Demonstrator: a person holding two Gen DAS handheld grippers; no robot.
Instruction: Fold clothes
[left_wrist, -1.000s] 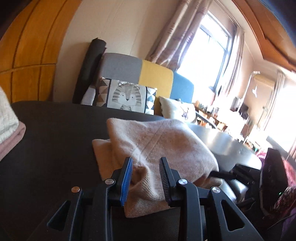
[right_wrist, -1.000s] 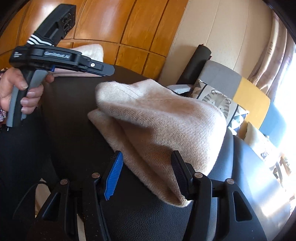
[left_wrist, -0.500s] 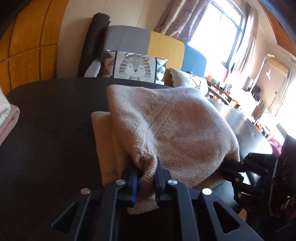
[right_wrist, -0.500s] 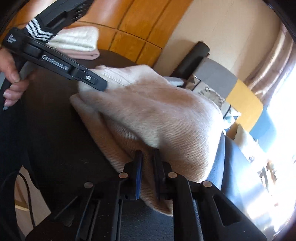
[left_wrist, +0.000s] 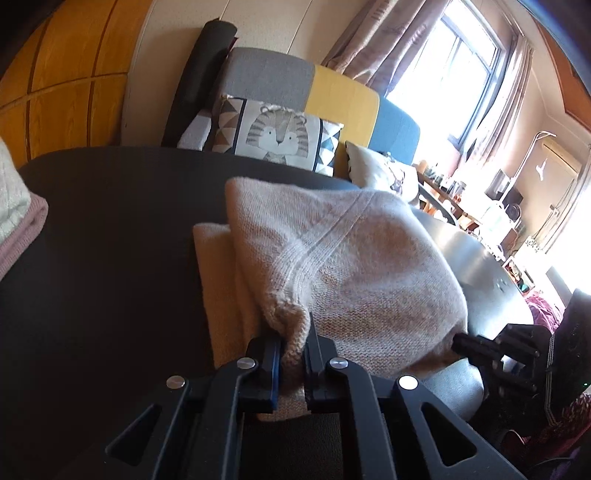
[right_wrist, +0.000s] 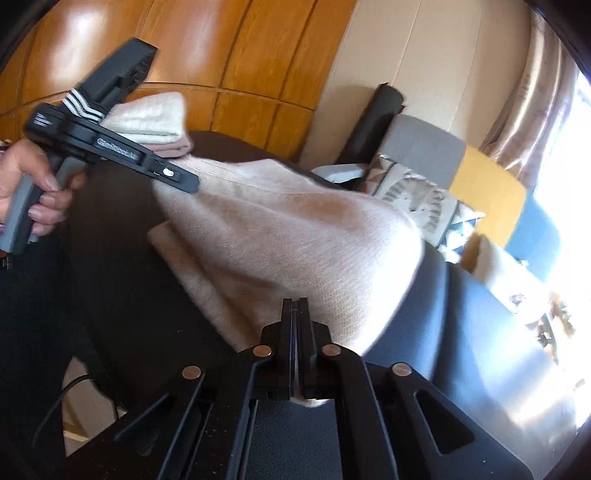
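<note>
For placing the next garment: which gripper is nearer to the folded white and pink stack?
Left. The left gripper, its jaws closing on the beige sweater, is close by the stack; the right gripper pinches the sweater's other end, farther away.

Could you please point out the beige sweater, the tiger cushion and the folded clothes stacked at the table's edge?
beige sweater (left_wrist: 354, 273): left wrist view, on its raised top layer.
tiger cushion (left_wrist: 279, 134): left wrist view, on the tiger's face.
folded clothes (right_wrist: 153, 120): right wrist view, on the cream top piece.
</note>
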